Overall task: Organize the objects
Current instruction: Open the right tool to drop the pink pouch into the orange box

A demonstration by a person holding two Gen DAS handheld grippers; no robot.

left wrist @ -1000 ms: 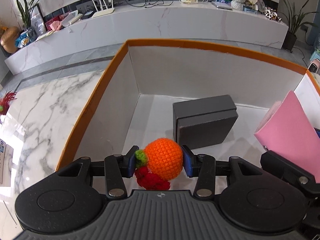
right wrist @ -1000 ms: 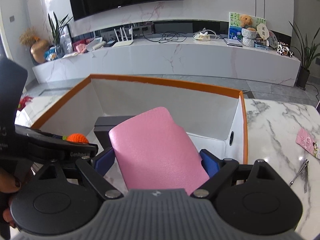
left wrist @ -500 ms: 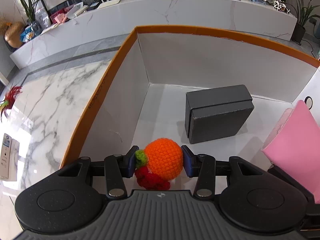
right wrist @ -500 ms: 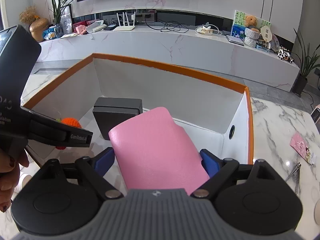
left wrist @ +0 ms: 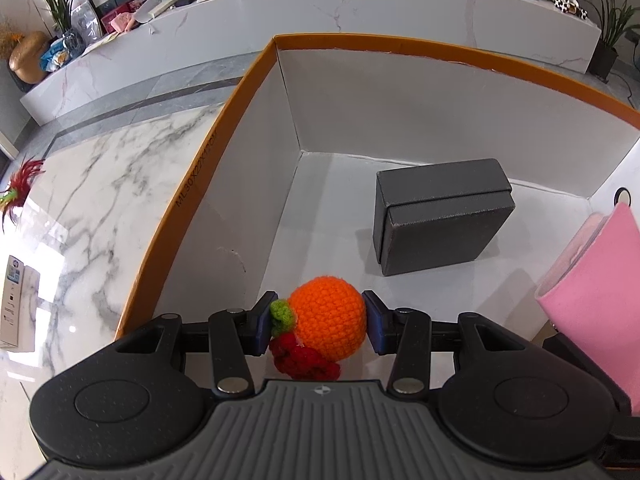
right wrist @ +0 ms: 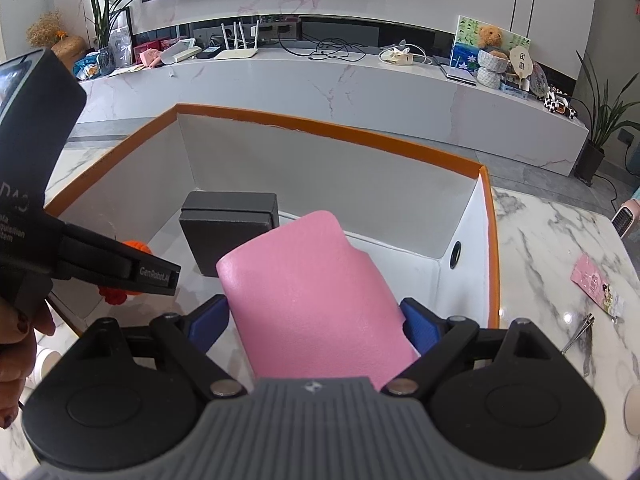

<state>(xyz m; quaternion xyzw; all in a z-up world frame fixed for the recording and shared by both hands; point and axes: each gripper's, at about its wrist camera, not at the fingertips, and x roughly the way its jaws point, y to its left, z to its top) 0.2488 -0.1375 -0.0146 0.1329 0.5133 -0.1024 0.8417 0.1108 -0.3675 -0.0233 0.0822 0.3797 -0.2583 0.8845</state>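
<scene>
A white box with an orange rim [left wrist: 192, 184] stands on the marble table, and a dark grey case [left wrist: 440, 216] lies on its floor. My left gripper [left wrist: 318, 320] is shut on an orange crocheted ball [left wrist: 328, 318] with a green leaf and a red knitted piece [left wrist: 304, 362], held over the box's near left corner. My right gripper [right wrist: 314, 316] is shut on a pink pouch [right wrist: 312, 292] that leans over the box's right part. The pink pouch [left wrist: 596, 292] also shows at the right edge of the left wrist view. The left gripper [right wrist: 120, 268] shows in the right wrist view, with a hand behind it.
On the marble table [right wrist: 552, 248] right of the box lie a pink card [right wrist: 596, 284] and a metal nail clipper [right wrist: 578, 332]. A white packet [left wrist: 16, 304] lies left of the box. A long white counter [right wrist: 320, 80] with routers, cables and plants stands behind.
Both grippers have tipped a little over the box, so more of its floor and the grey case shows. The ball and the pink pouch stay gripped as before.
</scene>
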